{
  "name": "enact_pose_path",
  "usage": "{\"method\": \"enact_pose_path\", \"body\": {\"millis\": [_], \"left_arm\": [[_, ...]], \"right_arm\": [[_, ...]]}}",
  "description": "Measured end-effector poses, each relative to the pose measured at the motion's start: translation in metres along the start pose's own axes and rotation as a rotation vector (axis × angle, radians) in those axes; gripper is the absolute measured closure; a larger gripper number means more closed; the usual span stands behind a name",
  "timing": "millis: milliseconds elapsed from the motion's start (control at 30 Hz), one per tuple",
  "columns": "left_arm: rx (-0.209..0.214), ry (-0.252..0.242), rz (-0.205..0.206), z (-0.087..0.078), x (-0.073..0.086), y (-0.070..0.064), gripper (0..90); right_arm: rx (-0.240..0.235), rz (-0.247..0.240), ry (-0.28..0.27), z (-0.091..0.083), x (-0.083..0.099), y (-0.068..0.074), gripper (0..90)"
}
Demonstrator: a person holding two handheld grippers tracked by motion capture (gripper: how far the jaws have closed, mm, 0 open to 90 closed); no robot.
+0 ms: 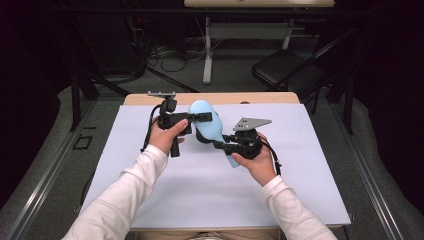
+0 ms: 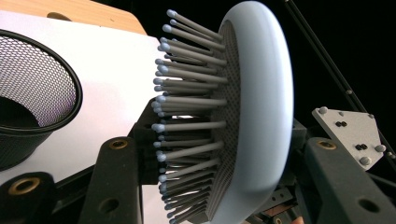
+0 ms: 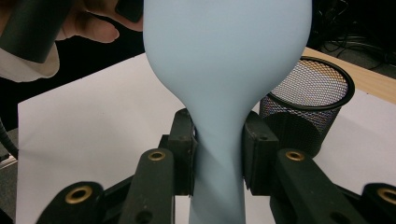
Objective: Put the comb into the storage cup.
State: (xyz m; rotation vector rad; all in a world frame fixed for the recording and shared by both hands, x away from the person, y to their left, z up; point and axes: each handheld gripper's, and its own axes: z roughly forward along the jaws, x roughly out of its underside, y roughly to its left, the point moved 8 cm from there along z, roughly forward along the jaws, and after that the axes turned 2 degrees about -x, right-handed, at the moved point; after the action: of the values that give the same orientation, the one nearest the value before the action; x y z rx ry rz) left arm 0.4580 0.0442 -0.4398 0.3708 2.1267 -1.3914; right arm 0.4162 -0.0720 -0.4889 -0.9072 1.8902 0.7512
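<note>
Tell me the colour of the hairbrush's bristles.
Grey bristles with paler tips, on a light blue hairbrush; clearest in the left gripper view.

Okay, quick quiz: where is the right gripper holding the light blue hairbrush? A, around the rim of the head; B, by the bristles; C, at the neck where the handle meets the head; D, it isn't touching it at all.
C: in the right gripper view, the right gripper has its two jaws pressed on either side of the hairbrush at the narrow neck just below the wide head.

Surface: white sheet [image 1: 200, 185] on wooden table [image 1: 150, 98] | Floor: grey [image 1: 235, 70] | Beyond: desk [image 1: 250, 30], black chair [image 1: 287, 70], cables [image 1: 170, 57] | Surround: dark
</note>
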Motion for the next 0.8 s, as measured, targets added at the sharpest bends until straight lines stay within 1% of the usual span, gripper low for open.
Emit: {"method": "enact_pose_path", "body": {"millis": [167, 267, 300, 400, 433, 533, 667, 800], "left_arm": [[-0.003, 0.008, -0.002, 0.0008, 0.0007, 0.0013, 50.7], [-0.005, 0.012, -0.001, 0.0014, 0.001, 0.0018, 50.7], [-0.007, 0.012, 0.005, 0.0015, 0.0011, 0.0025, 50.7], [-0.011, 0.011, 0.005, 0.0018, 0.001, 0.0033, 50.6], [-0.013, 0.009, 0.0, 0.002, 0.0009, 0.0033, 50.6], [-0.017, 0.01, 0.003, 0.0017, 0.0007, 0.005, 50.6], [-0.018, 0.006, -0.005, 0.0011, 0.0004, 0.0059, 50.6], [-0.027, 0.003, -0.003, 0.0009, 0.0, 0.0069, 50.5]], "right_arm": [[-0.001, -0.004, 0.002, 0.0007, 0.0001, 0.0005, 67.2], [0.0, -0.002, 0.004, 0.001, 0.0004, 0.0012, 64.9], [0.001, -0.002, 0.005, 0.0012, 0.0005, 0.0014, 64.0], [0.006, -0.009, 0.01, 0.0017, 0.001, 0.0017, 61.2], [0.006, -0.01, 0.009, 0.0019, 0.001, 0.0021, 60.1], [0.006, -0.011, 0.015, 0.0028, 0.0014, 0.0031, 55.1], [0.023, -0.018, 0.012, 0.0032, 0.0011, 0.0027, 47.1], [0.042, -0.008, 0.021, 0.0041, 0.0018, 0.0001, 41.4]]}}
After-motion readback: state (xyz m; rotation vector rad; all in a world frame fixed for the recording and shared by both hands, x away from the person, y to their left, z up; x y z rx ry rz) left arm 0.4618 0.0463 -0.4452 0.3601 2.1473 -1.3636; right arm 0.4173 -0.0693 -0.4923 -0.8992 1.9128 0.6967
